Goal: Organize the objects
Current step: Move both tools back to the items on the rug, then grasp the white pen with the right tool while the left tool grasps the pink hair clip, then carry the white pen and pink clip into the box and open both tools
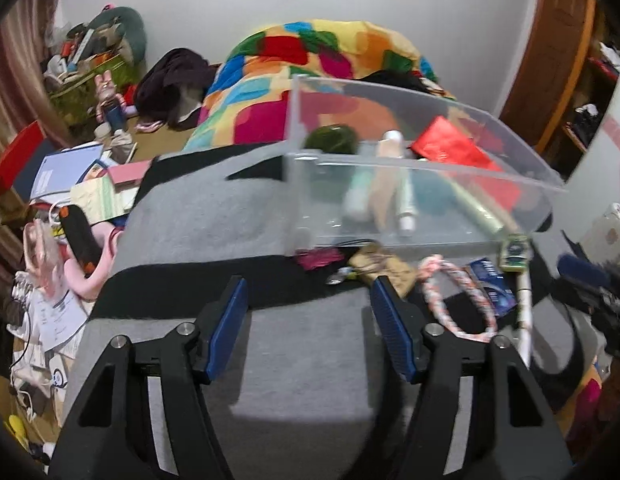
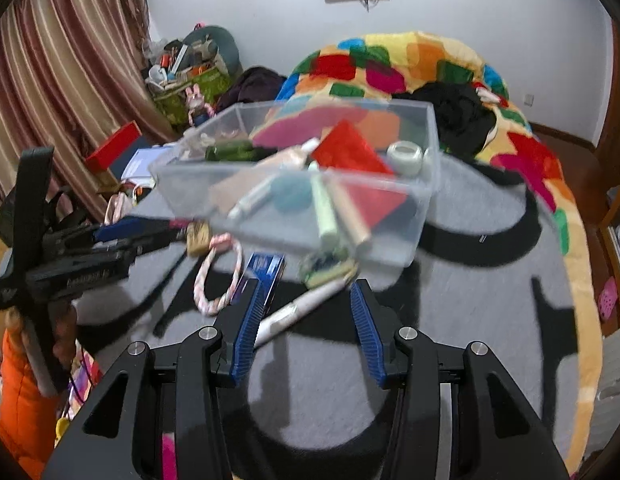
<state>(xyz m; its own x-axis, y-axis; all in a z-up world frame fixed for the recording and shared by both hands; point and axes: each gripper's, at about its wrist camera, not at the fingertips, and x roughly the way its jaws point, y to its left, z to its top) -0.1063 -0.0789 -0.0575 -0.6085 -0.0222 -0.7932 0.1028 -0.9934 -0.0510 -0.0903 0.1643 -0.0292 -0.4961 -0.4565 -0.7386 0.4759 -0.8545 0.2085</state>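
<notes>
A clear plastic bin [image 1: 426, 165] [image 2: 390, 236] sits on a grey and black blanket [image 1: 214, 216]. It holds a green bottle [image 1: 330, 140], several tubes, a red packet [image 2: 346, 148] and a tape roll [image 2: 408, 156]. In front of the bin lie a pink-white rope loop [image 1: 432, 264] [image 2: 208, 300], a blue box [image 1: 492, 288] [image 2: 264, 268] and a white pen [image 1: 524, 308] [image 2: 306, 304]. My left gripper [image 1: 310, 292] hovers open over bare blanket, short of the bin. My right gripper [image 2: 306, 292] is open with the white pen lying between its fingers, untouched.
A patchwork coloured quilt [image 1: 310, 60] and a black garment [image 2: 462, 112] lie behind the bin. Papers, a red box and a cluttered shelf [image 1: 70, 168] fill the left side by a striped curtain [image 2: 62, 60]. A wooden cabinet [image 1: 558, 60] stands at right.
</notes>
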